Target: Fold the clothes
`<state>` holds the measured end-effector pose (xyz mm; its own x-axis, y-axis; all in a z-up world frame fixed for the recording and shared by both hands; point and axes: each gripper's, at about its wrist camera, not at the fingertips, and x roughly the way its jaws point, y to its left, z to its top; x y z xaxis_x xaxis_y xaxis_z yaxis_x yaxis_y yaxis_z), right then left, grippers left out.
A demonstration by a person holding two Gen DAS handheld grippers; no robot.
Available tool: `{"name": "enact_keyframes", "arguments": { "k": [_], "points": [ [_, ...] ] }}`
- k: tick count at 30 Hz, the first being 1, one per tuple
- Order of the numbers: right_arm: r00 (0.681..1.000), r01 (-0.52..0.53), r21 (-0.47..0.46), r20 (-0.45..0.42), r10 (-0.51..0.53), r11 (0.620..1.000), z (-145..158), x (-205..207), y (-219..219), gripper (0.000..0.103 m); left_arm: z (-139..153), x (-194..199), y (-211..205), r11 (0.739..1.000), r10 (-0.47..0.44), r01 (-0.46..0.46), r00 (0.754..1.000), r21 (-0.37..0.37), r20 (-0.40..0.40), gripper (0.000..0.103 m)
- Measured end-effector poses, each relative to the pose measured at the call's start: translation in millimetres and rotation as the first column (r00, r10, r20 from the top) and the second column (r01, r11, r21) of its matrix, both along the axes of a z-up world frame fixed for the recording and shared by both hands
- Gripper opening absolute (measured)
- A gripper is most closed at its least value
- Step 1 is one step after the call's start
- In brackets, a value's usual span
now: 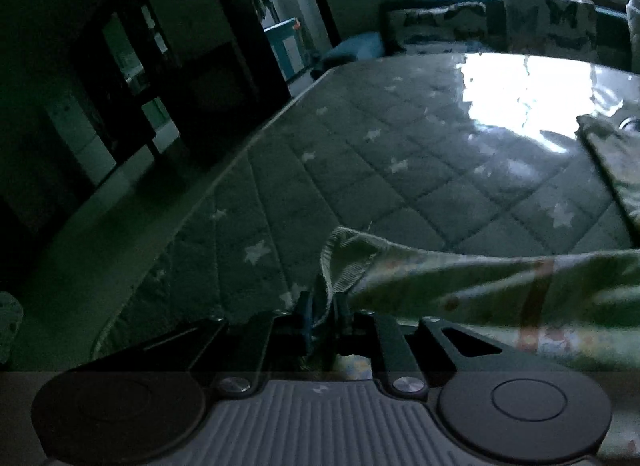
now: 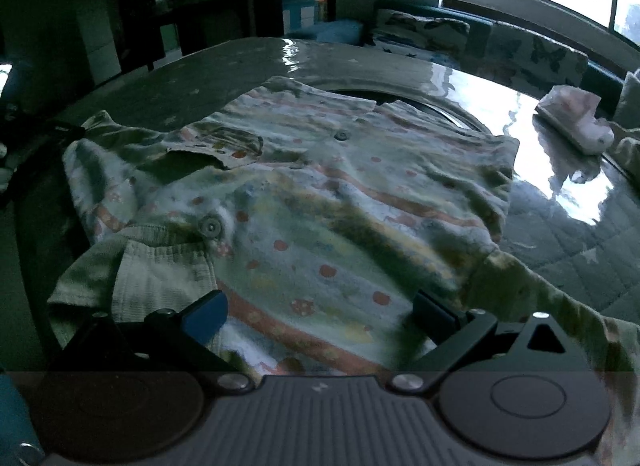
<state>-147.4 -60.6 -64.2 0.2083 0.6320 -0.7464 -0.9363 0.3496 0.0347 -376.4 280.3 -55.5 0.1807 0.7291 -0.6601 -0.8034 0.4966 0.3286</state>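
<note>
So, barely started on this one tbh. The top (image 2: 320, 201) is lying mostly flat on the table (image 2: 560, 225), buttons up, still full of wrinkles, and I don't see a finished fold on it anywhere. One sleeve trails off toward the lower right in my right view, and the ribbed cuff (image 2: 132, 266) at lower left is bunched over on itself, but that looks like mess, not a fold.

My left gripper (image 1: 320, 306) has its fingers pinched nearly together on a ribbed edge (image 1: 344, 262) of the fabric, and that bit stands up off the quilted cover with the cloth running away to the right. So I'd call that the grab for the first fold, done.

My right gripper (image 2: 320, 314) is wide apart, holding nothing, low over the near part of the top with one finger each side of the striped fabric. It needs a hold of its own before anything gets carried over, I reckon.

There's a small pale bundle (image 2: 576, 121) further back on the table. Might be something folded already, can't really tell in this light.
</note>
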Motion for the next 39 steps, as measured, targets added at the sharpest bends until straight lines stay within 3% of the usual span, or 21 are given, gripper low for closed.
{"name": "enact_keyframes", "arguments": {
  "k": [6,12,17,19,22,26,32,39],
  "points": [
    [1.000,0.005,0.029,0.011,-0.006,1.000,12,2,3,0.100,9,-3,1,1.000,0.028,-0.028,1.000,-0.007,0.006,0.030],
    [0.998,-0.048,0.073,0.042,0.045,0.996,28,0,29,0.100,28,-5,-6,0.998,0.033,-0.034,0.999,0.054,0.023,0.030],
    [0.995,-0.096,0.091,0.049,0.092,0.991,30,-6,61,0.099,46,2,-23,0.998,-0.056,0.054,0.996,0.035,0.070,0.030],
    [0.993,-0.113,0.081,0.046,0.109,0.990,25,-11,73,0.098,49,13,-40,0.991,-0.137,0.137,0.986,0.007,0.091,0.030],
    [0.991,-0.126,0.040,0.047,0.124,0.991,13,-17,85,0.097,51,37,-71,0.959,-0.275,0.281,0.953,-0.028,0.124,0.030],
    [0.992,-0.120,-0.012,0.040,0.121,0.993,-1,-22,84,0.097,51,67,-112,0.891,-0.437,0.451,0.884,-0.054,0.167,0.030],
    [0.994,-0.106,-0.003,0.033,0.106,0.994,1,-25,72,0.097,38,105,-156,0.795,-0.581,0.601,0.793,-0.081,0.181,0.030],
    [0.995,-0.101,0.014,0.008,0.101,0.995,3,-27,60,0.097,10,110,-170,0.769,-0.613,0.628,0.778,-0.121,0.136,0.030]
  ]
}}
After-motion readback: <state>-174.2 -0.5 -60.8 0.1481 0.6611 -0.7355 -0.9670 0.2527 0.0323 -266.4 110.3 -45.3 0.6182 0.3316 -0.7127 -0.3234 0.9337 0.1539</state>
